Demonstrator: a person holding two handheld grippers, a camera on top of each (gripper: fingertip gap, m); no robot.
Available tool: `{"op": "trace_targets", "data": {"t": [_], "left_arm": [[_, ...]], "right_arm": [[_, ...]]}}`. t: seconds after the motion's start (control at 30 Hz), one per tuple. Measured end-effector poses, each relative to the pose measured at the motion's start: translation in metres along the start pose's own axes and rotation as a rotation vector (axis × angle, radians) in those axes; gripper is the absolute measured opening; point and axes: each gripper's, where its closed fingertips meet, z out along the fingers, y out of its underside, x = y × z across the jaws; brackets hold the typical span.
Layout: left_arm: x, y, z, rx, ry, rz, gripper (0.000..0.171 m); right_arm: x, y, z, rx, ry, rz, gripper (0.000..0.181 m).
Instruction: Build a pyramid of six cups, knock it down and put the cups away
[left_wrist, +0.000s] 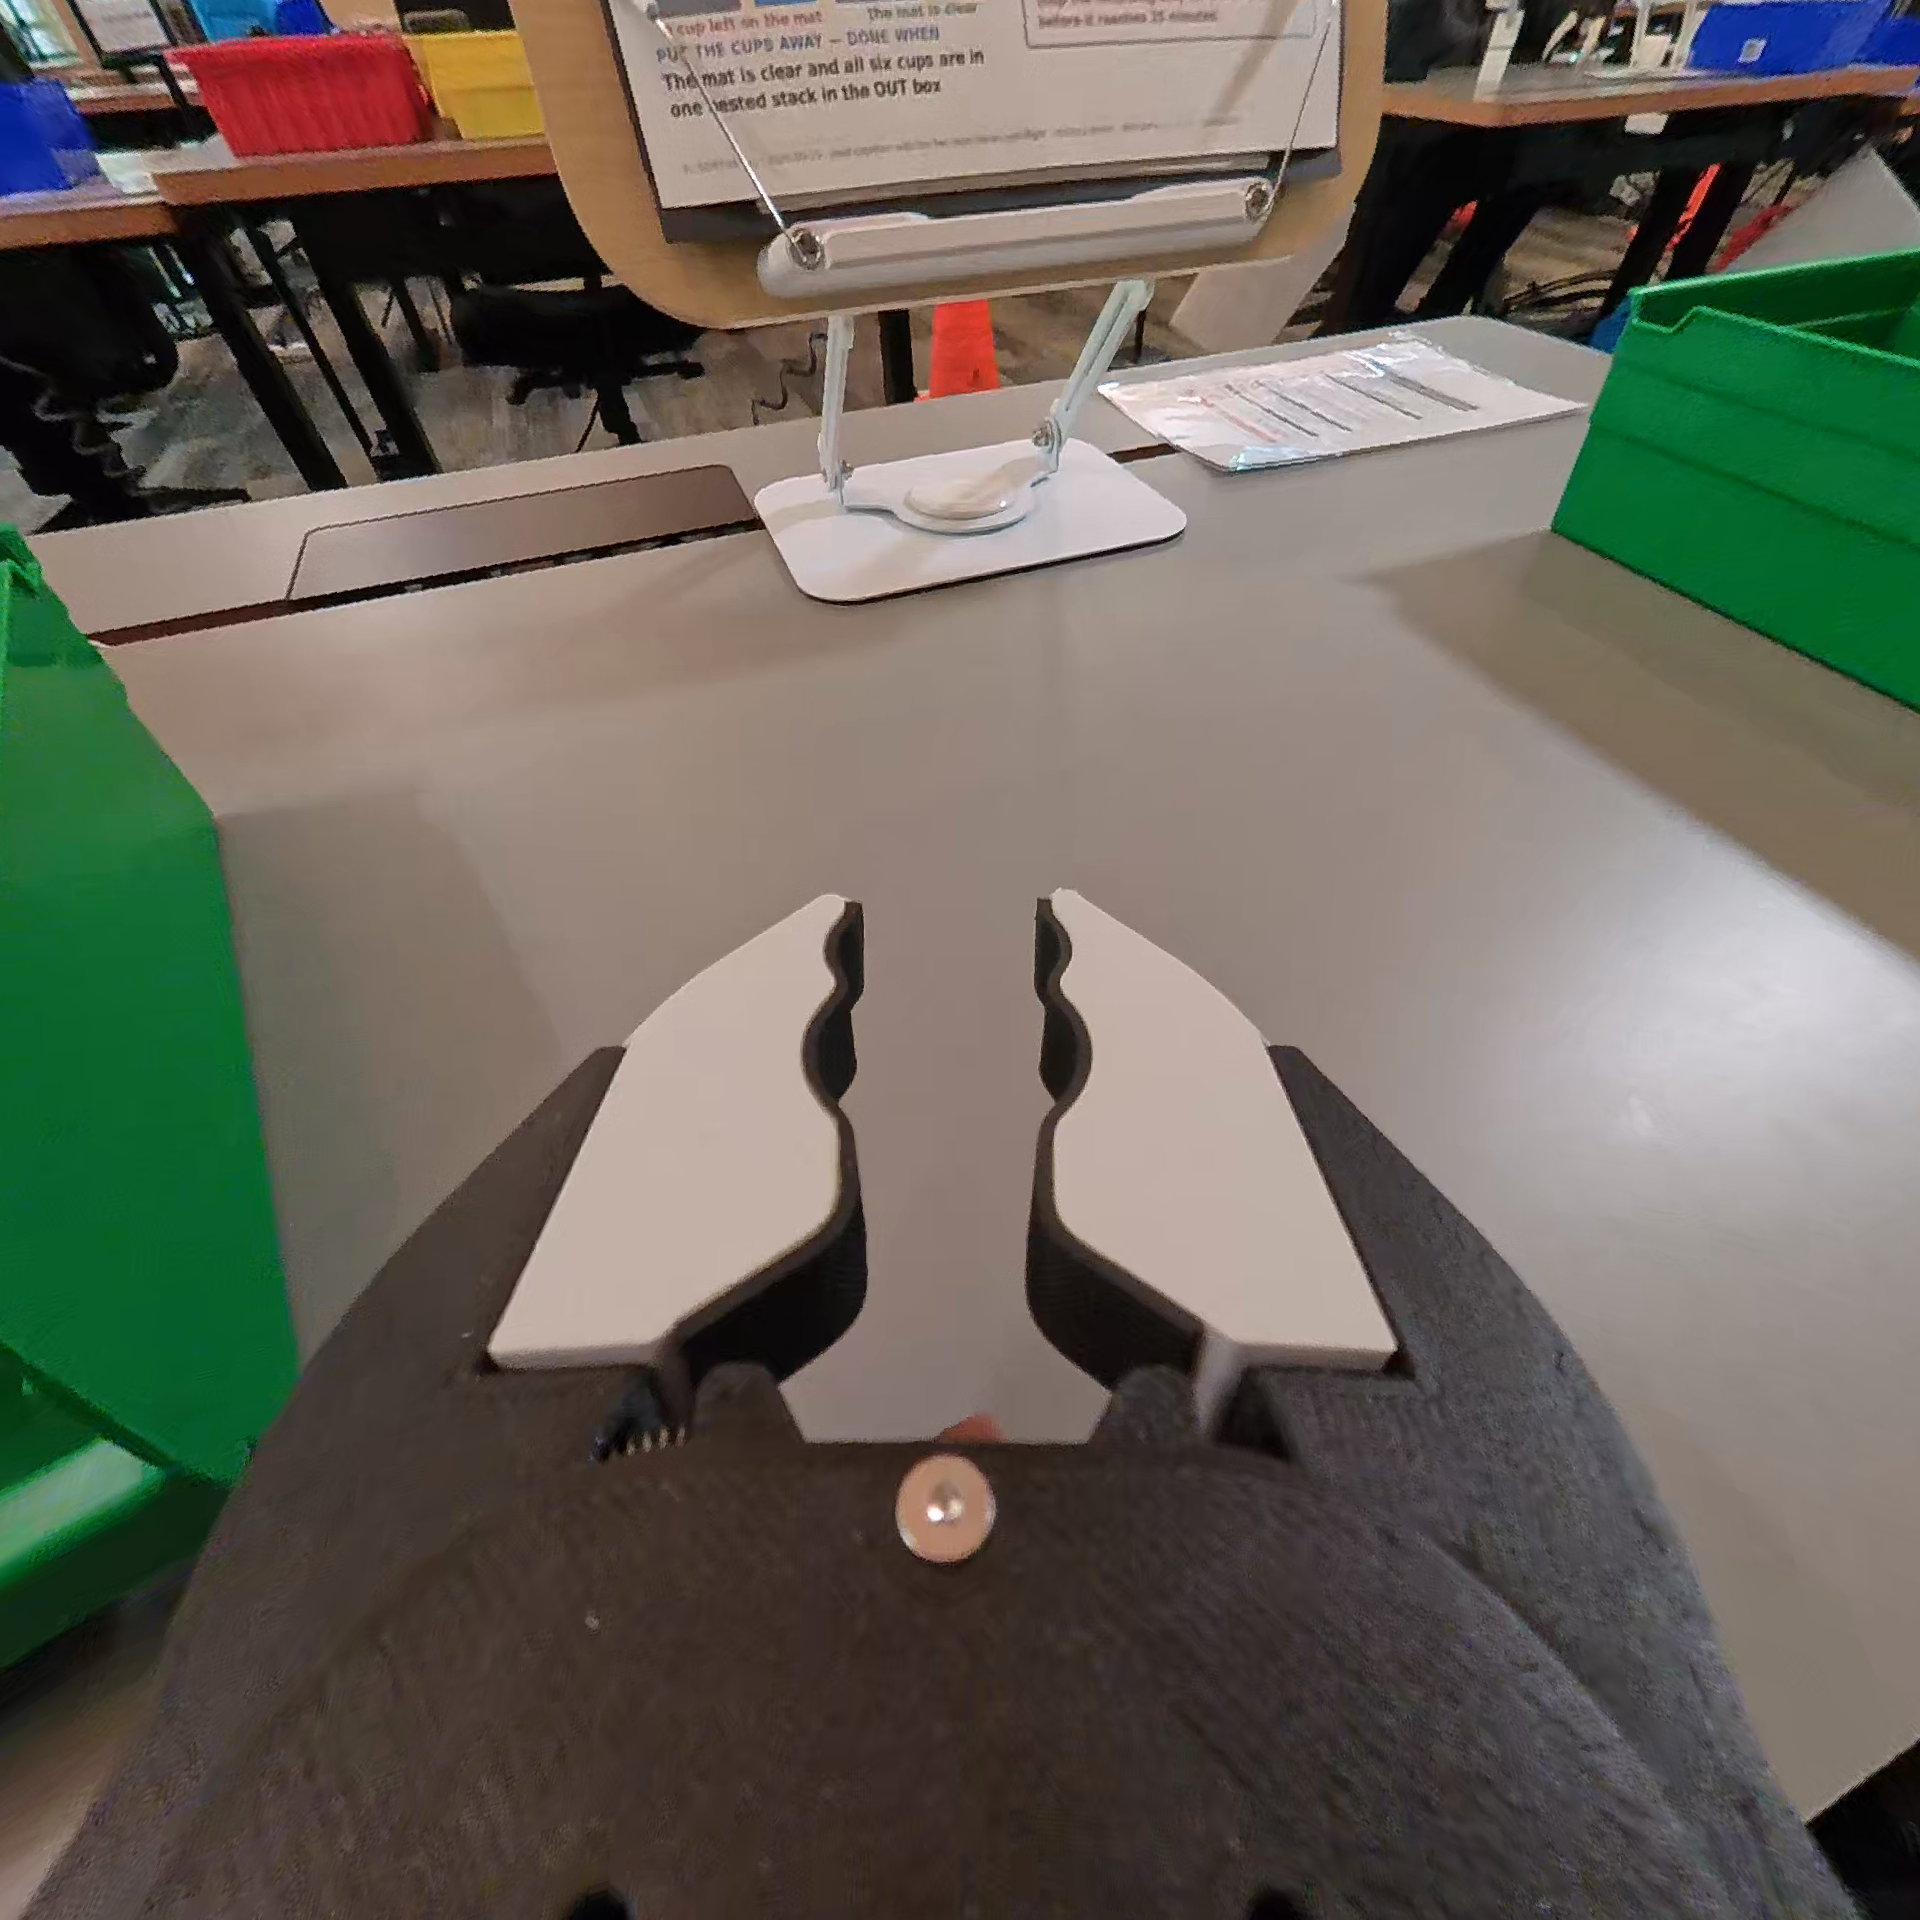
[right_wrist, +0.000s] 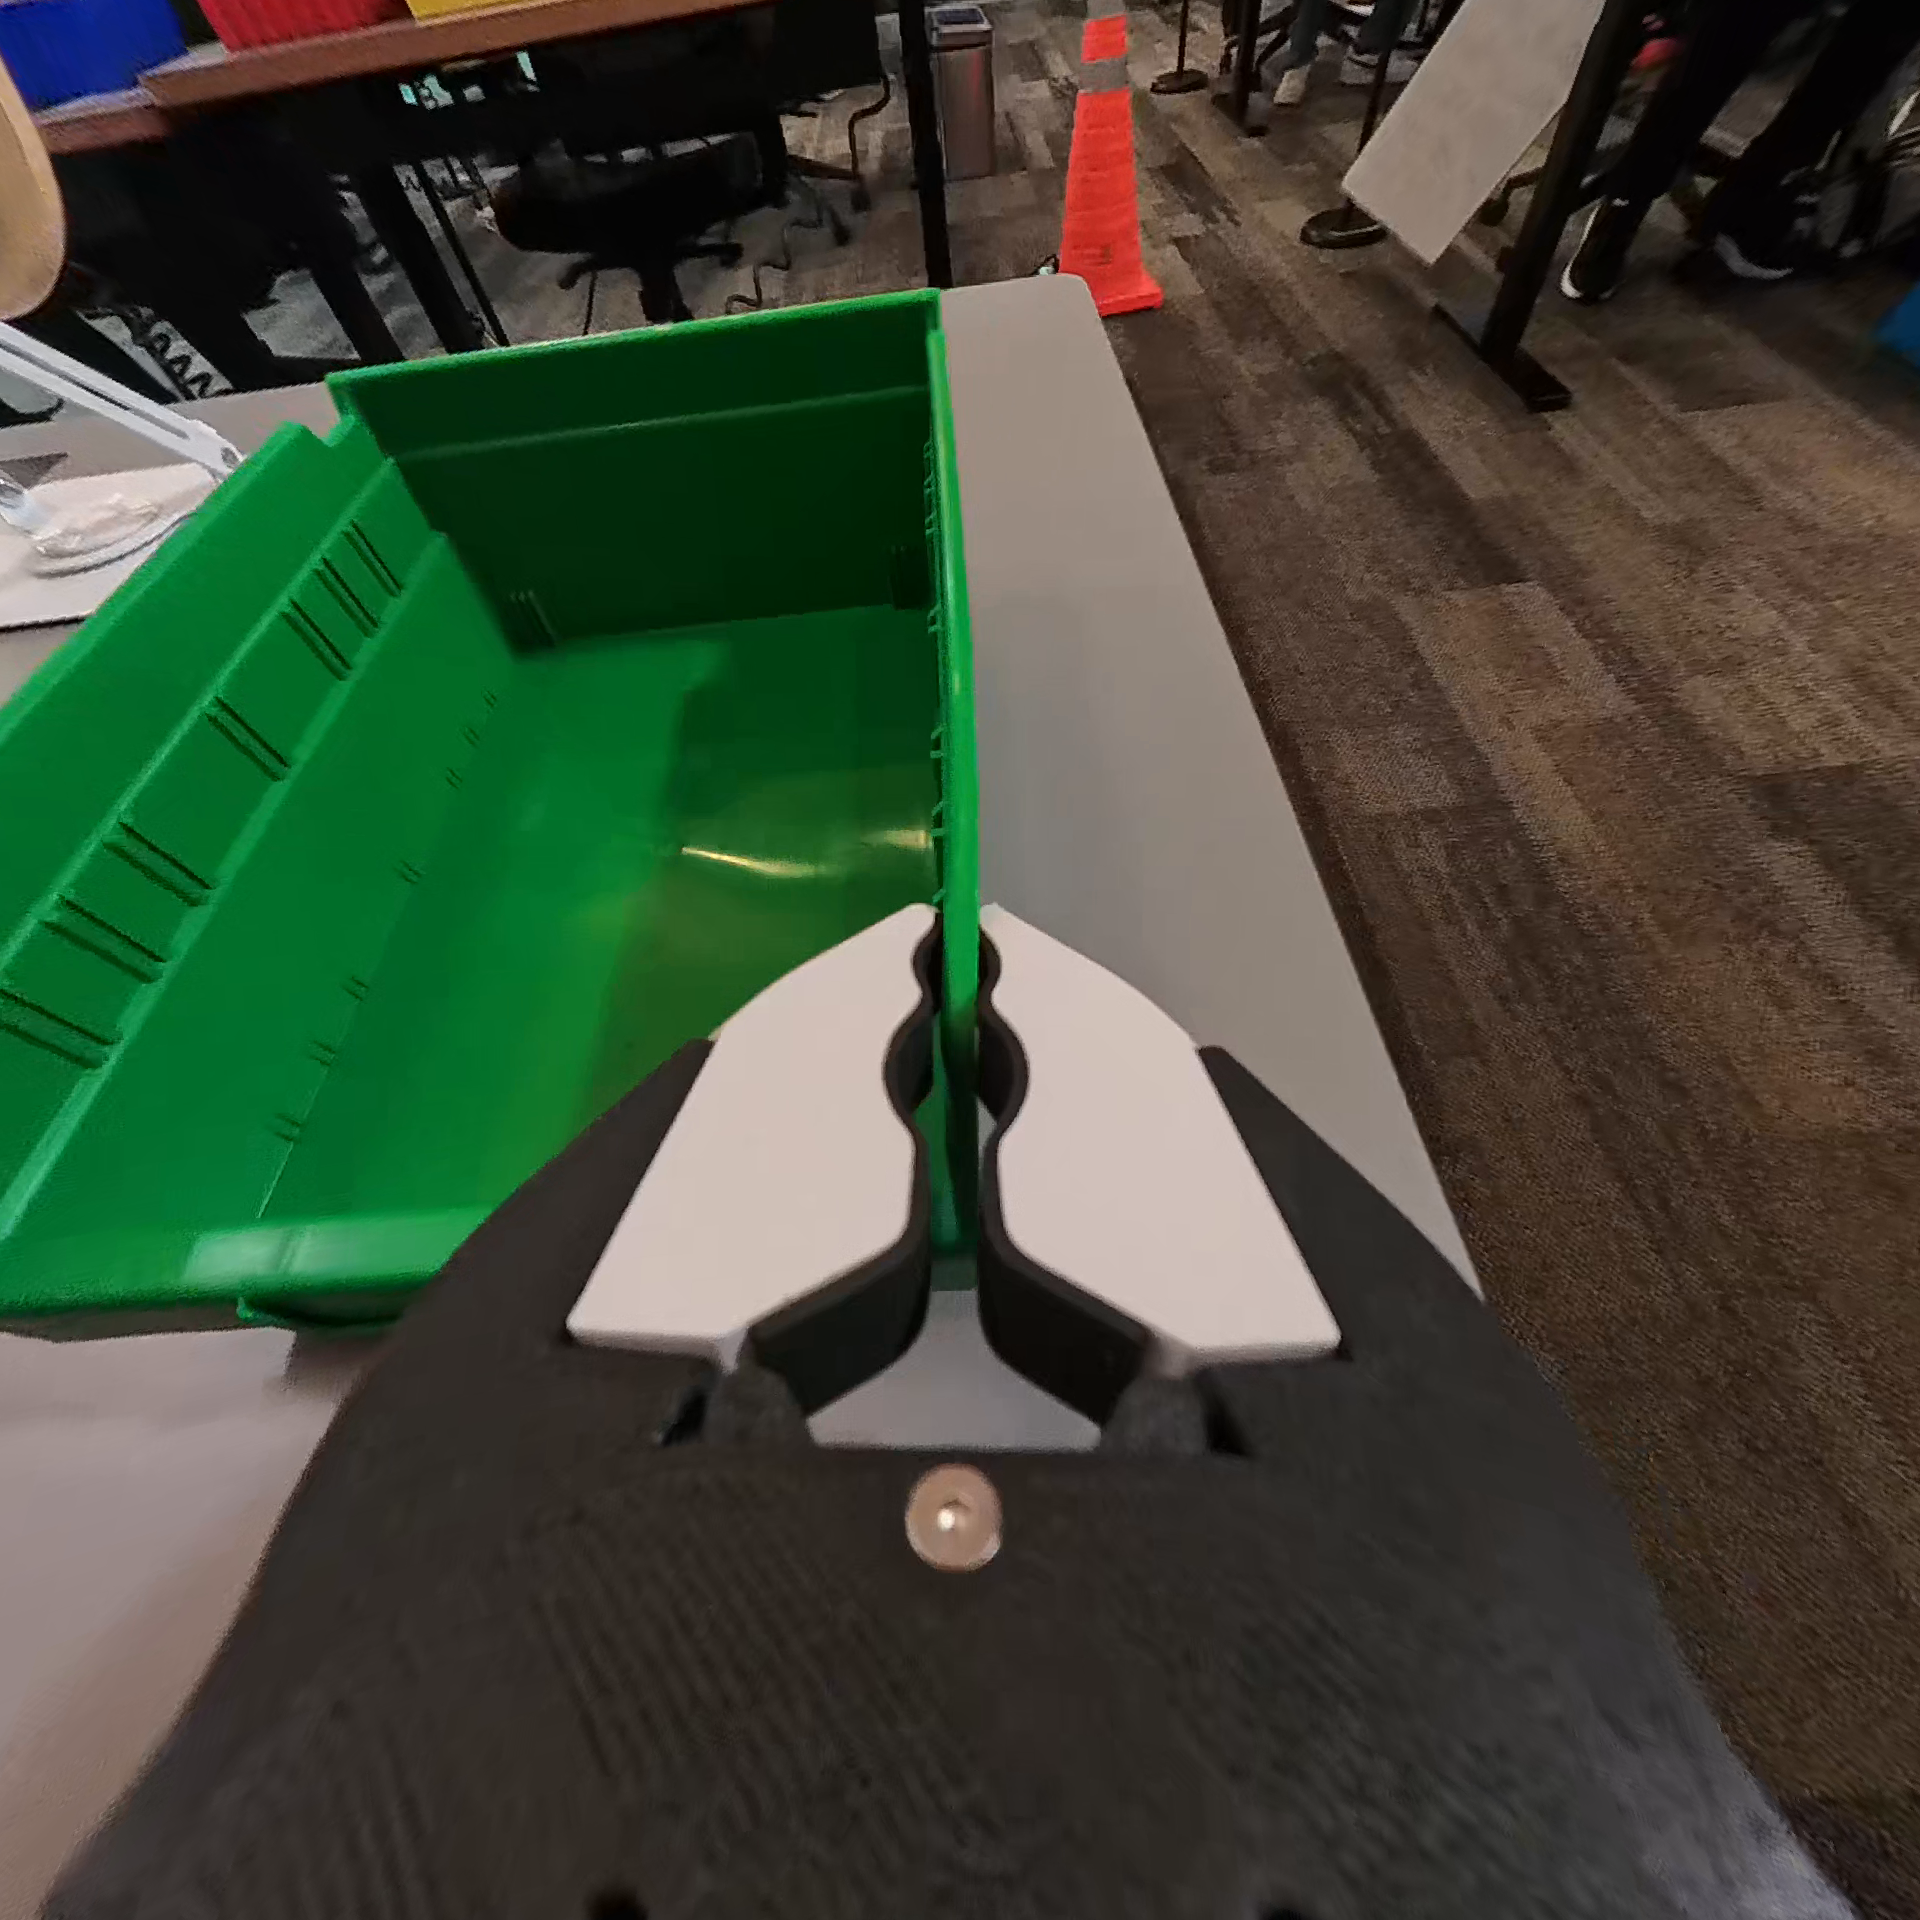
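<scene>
Right gripper (right_wrist: 958, 940) pinches the side wall of a glossy green bin (right_wrist: 665, 520) (ribbed inside); left gripper (left_wrist: 949, 909) hangs spread over the grey table (left_wrist: 1039, 748).

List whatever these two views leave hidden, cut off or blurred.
- Left wrist view: the green bin at left is cut by the frame edge; its inside is unseen.
- Left wrist view: the green bin at right is cut off too.
- Right wrist view: the right claw covers that bin's near right corner.
- Right wrist view: the stand base is cropped.
- The left claw is absent from the right wrist view.
</scene>
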Motion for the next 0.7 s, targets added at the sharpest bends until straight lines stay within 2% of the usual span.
{"op": "trace_targets", "data": {"t": [0.07,0.17,0.3,0.37,0.43,0.5,0.57,0.63,0.7], "left_arm": [[-0.003,0.001,0.0,-0.002,-0.017,0.006,0.033],[-0.009,0.0,-0.002,0.003,-0.048,0.025,0.033],[-0.029,-0.004,-0.011,0.023,-0.171,0.057,0.04],[-0.05,-0.011,-0.022,0.064,-0.302,0.033,0.062],[-0.074,-0.02,-0.039,0.129,-0.432,-0.002,0.068],[-0.093,-0.025,-0.054,0.184,-0.518,-0.032,0.069],[-0.111,-0.021,-0.058,0.173,-0.566,-0.028,0.065],[-0.123,-0.008,-0.049,0.074,-0.564,0.012,0.054],[-0.138,0.007,-0.044,-0.024,-0.618,0.053,0.052]], "right_arm": [[0.0,-0.005,0.001,0.015,0.016,0.009,0.004],[-0.003,-0.042,-0.011,0.199,0.037,0.046,0.037],[-0.02,-0.1,-0.054,0.527,-0.012,0.055,0.036],[-0.023,-0.12,-0.072,0.588,0.014,0.011,0.032],[-0.037,-0.143,-0.088,0.629,-0.016,-0.011,0.033],[-0.069,-0.168,-0.105,0.701,-0.121,0.017,0.037],[-0.12,-0.184,-0.115,0.759,-0.268,0.03,0.038],[-0.179,-0.184,-0.11,0.754,-0.387,0.004,0.033],[-0.236,-0.167,-0.093,0.689,-0.512,-0.004,0.024]]}}
